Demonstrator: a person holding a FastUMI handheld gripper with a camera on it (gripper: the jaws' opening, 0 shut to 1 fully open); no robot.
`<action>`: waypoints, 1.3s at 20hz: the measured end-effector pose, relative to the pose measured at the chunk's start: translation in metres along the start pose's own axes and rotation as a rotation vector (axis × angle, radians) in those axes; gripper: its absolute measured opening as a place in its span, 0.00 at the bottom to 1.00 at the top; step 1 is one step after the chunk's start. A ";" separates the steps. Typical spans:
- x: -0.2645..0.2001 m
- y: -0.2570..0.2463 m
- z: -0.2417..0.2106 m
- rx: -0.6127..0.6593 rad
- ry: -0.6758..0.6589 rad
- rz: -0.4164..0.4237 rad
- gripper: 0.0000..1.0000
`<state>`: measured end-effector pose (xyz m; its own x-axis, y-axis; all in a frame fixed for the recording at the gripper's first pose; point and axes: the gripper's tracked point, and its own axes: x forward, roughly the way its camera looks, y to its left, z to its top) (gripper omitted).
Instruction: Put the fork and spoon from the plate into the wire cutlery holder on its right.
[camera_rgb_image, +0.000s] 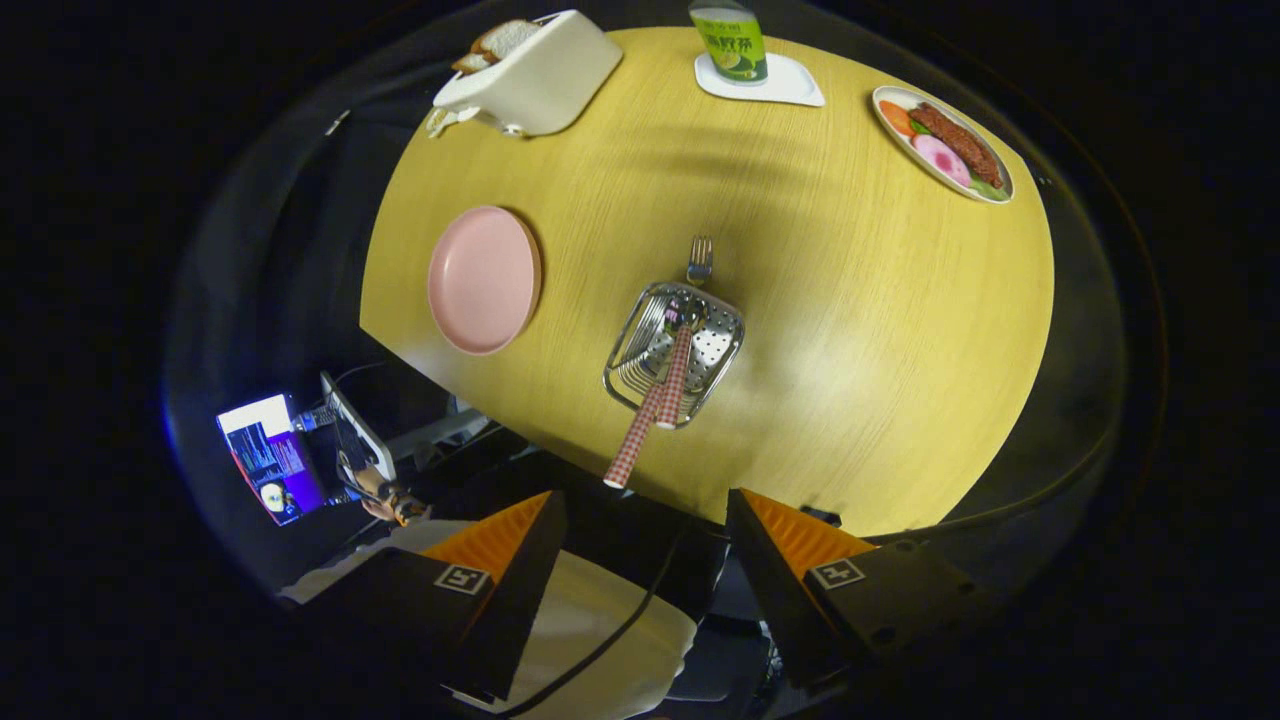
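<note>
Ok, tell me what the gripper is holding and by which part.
Nothing. The gripper is open and empty, well short of the cutlery holder, where the fork and spoon already lie.

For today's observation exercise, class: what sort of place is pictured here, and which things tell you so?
Probably a staged breakfast table: a round wooden table carries a cream toaster holding bread, a pink plate and a wire cutlery holder with checked-handled cutlery. The open gripper hovers above its near edge.

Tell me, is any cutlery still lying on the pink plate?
No, the pink plate is bare, and both checked-handled pieces lie in the wire cutlery holder beside it, beyond the open tongs.
</note>
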<state>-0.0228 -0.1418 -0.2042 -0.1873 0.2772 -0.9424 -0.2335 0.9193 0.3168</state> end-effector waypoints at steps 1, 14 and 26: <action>-0.008 0.002 0.003 0.009 -0.048 0.000 0.99; -0.116 0.055 0.033 0.040 -0.778 -0.064 1.00; -0.238 0.134 0.026 0.072 -1.449 -0.237 0.99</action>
<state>0.0152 -0.0773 0.0602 0.9573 0.1129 -0.2662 -0.0665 0.9819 0.1775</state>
